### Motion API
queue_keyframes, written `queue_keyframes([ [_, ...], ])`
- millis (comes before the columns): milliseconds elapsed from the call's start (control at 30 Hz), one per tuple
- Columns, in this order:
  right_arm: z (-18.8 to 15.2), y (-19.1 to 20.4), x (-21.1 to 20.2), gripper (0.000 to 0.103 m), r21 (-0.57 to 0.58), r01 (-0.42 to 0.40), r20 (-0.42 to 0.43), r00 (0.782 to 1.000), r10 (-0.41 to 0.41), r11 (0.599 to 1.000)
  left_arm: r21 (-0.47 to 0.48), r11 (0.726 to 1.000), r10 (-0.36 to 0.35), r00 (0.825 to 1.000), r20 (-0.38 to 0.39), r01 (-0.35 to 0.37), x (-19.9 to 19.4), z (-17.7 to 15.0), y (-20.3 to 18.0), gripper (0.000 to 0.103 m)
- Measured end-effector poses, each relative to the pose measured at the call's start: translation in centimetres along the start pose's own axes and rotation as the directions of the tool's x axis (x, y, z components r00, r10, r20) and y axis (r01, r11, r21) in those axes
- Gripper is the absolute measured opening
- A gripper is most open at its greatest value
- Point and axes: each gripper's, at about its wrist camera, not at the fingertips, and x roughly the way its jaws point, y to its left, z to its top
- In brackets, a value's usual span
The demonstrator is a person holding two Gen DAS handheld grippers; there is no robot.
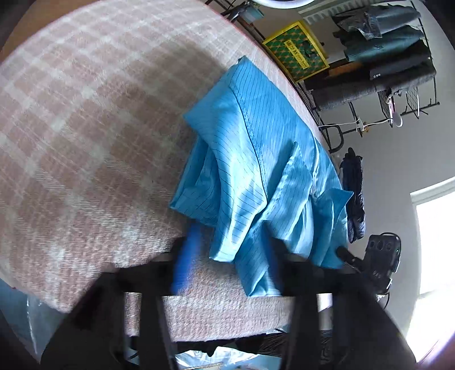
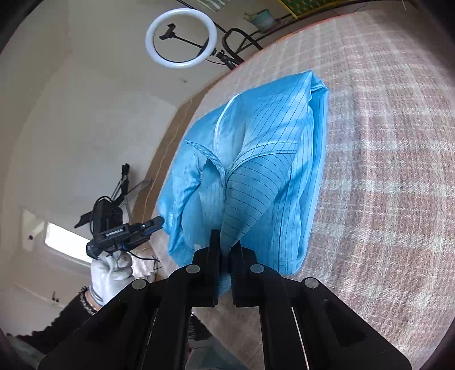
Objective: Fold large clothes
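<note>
A light blue pinstriped garment (image 1: 256,159) lies bunched on a table under a pink and white checked cloth (image 1: 85,128), close to the table's right edge in the left wrist view. My left gripper (image 1: 230,256) is open at the garment's near hem. Its blue-padded finger (image 1: 184,261) rests on bare cloth, and the other finger lies against the fabric without pinching it. My right gripper (image 2: 226,247) is shut on a gathered fold of the garment (image 2: 256,170), lifting it into a peak. A gloved hand (image 2: 111,270) holds the left gripper (image 2: 156,223) beside the garment.
A ring light (image 2: 182,38) and a potted plant (image 2: 261,18) stand beyond the table's far edge. A yellow box (image 1: 295,51) and a rack of dark clothes (image 1: 384,57) are off the table's side. The checked cloth stretches wide to the garment's other side.
</note>
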Motion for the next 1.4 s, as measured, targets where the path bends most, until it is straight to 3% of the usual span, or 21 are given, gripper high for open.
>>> queue_keyframes([
  [33,-0.3,-0.7,-0.2,0.005,0.015,0.014,-0.008,1.0,-0.014,1.0,0.023,1.0,0.014,1.0,0.004,-0.014,0.4,0.0,-0.3,0.052],
  [67,-0.6,-1.4,-0.1,0.007,0.033,0.028,-0.02,0.999,-0.028,0.999,0.054,0.998,0.031,0.999,-0.007,-0.031,0.9,0.0,-0.7,0.016],
  [100,-0.7,-2.0,0.1,0.01,0.049,0.043,-0.031,0.999,-0.042,0.998,0.083,0.996,0.044,0.999,-0.027,-0.041,1.4,0.0,-1.2,0.0],
  [133,-0.8,-2.4,0.3,0.011,0.067,0.059,-0.04,0.998,-0.057,0.996,0.086,0.996,0.042,0.999,-0.025,-0.04,1.4,0.0,-1.4,0.0],
  [233,-0.8,-2.8,0.1,0.01,0.079,0.062,-0.035,0.998,-0.06,0.995,0.036,0.998,-0.057,0.997,-0.042,0.059,0.7,-0.8,-2.1,0.0],
  [333,-0.3,-2.2,-1.7,0.005,0.064,0.018,0.015,1.0,-0.019,0.998,0.065,0.992,-0.106,0.992,-0.071,0.111,-0.1,-2.4,-3.1,0.0],
  [400,-0.4,-2.5,-2.4,0.005,0.065,0.01,0.024,1.0,-0.012,0.998,0.12,0.993,-0.009,0.997,-0.072,0.018,0.4,-2.7,-2.7,0.0],
  [467,-0.8,-2.9,-1.9,0.004,0.077,0.013,0.006,1.0,-0.013,0.997,0.109,0.992,0.066,0.996,-0.055,-0.059,0.8,-2.0,-1.5,0.0],
  [533,-1.5,-3.1,-0.8,0.004,0.083,0.029,-0.032,0.999,-0.026,0.996,0.065,0.994,0.092,0.994,-0.052,-0.088,0.8,-1.3,-0.3,0.0],
  [667,-2.6,-1.8,0.9,0.004,-0.022,0.127,-0.105,0.986,-0.129,0.992,0.099,0.984,0.151,0.988,-0.027,-0.148,-0.1,-1.0,-0.5,0.0],
  [767,-2.5,-0.8,0.9,0.008,-0.11,0.209,-0.122,0.967,-0.222,0.972,0.135,0.963,0.237,0.972,-0.003,-0.234,-0.8,-1.1,-1.1,0.019],
  [800,-2.5,-0.2,0.6,0.013,-0.143,0.242,-0.122,0.958,-0.259,0.96,0.143,0.955,0.26,0.965,0.024,-0.261,-1.6,-1.3,-1.1,0.019],
  [933,-1.6,2.3,-3.0,0.015,-0.254,0.36,0.029,0.931,-0.365,0.898,0.189,0.944,0.241,0.956,0.166,-0.271,-4.2,-0.9,-3.8,0.019],
  [1033,0.7,3.3,-4.7,0.015,-0.283,0.385,0.163,0.922,-0.351,0.879,0.247,0.937,0.2,0.96,0.194,-0.246,-3.7,0.5,-6.6,0.019],
  [1067,1.6,3.3,-4.6,0.015,-0.278,0.372,0.169,0.926,-0.336,0.886,0.265,0.933,0.193,0.961,0.195,-0.242,-3.2,0.8,-7.5,0.019],
  [1167,4.1,3.4,-2.6,0.015,-0.282,0.414,0.198,0.908,-0.37,0.866,0.315,0.918,0.182,0.962,0.203,-0.24,-1.3,1.8,-9.4,0.019],
  [1267,6.7,2.3,-0.2,0.015,-0.257,0.41,0.156,0.911,-0.381,0.875,0.344,0.903,0.208,0.962,0.174,-0.258,1.6,3.5,-10.7,0.019],
  [1367,8.7,-0.1,-0.5,0.016,-0.126,0.363,0.125,0.929,-0.348,0.923,0.372,0.884,0.248,0.959,0.138,-0.283,3.3,4.2,-9.8,0.019],
  [1400,9.4,-1.4,-0.9,0.026,-0.069,0.342,0.119,0.936,-0.333,0.937,0.375,0.879,0.271,0.955,0.119,-0.296,4.2,4.3,-9.4,0.019],
])
